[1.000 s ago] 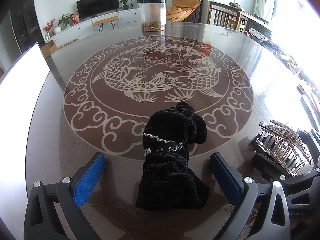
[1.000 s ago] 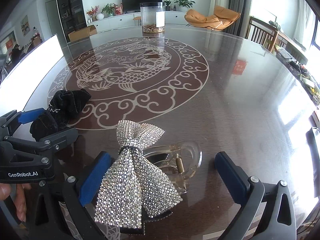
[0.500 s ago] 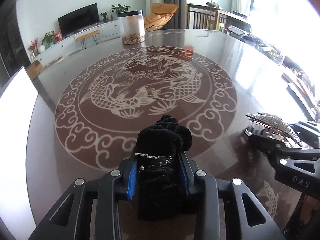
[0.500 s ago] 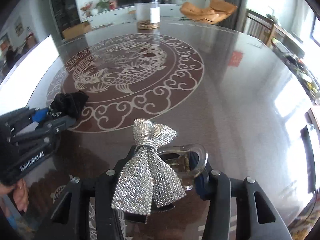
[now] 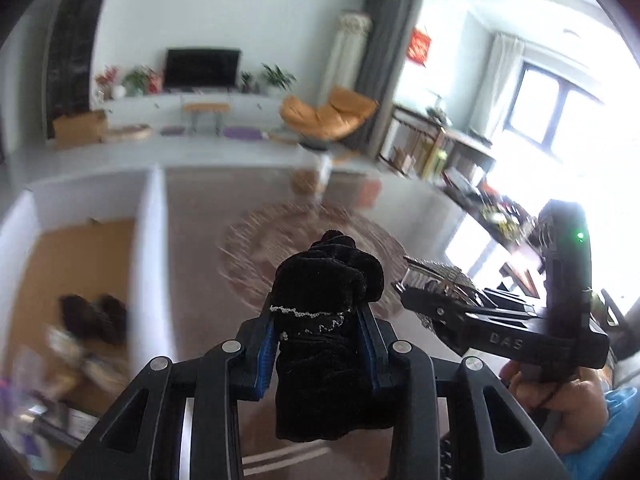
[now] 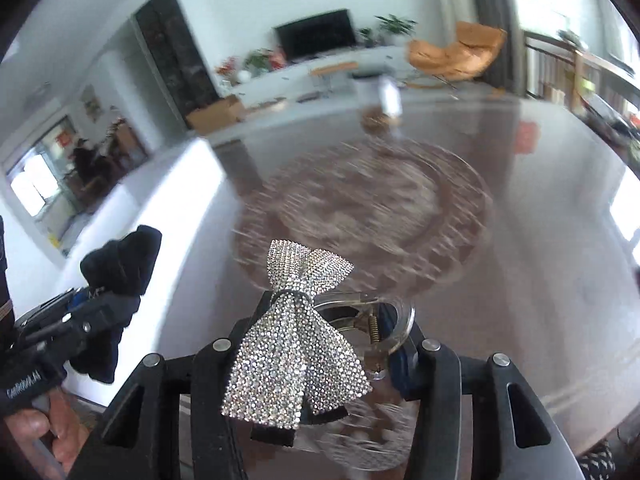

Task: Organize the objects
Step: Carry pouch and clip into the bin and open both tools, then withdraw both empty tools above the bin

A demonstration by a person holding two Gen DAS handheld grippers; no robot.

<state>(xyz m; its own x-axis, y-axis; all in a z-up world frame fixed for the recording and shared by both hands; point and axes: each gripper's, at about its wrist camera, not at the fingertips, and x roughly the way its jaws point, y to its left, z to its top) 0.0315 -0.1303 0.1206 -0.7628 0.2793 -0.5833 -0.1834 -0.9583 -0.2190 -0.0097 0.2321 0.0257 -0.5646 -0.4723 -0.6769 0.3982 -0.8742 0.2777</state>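
My left tongs [image 5: 318, 344] are clenching the black velvet bow [image 5: 326, 320]; my right tongs [image 6: 332, 340] are gripping the rhinestone bow clip [image 6: 296, 344], both above the patterned surface [image 6: 520, 240].

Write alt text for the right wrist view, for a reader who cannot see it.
The right claw grips a rhinestone bow hair clip above a dark round table. At left, the left claw holds a black velvet scrunchie. The living room behind is motion-blurred.
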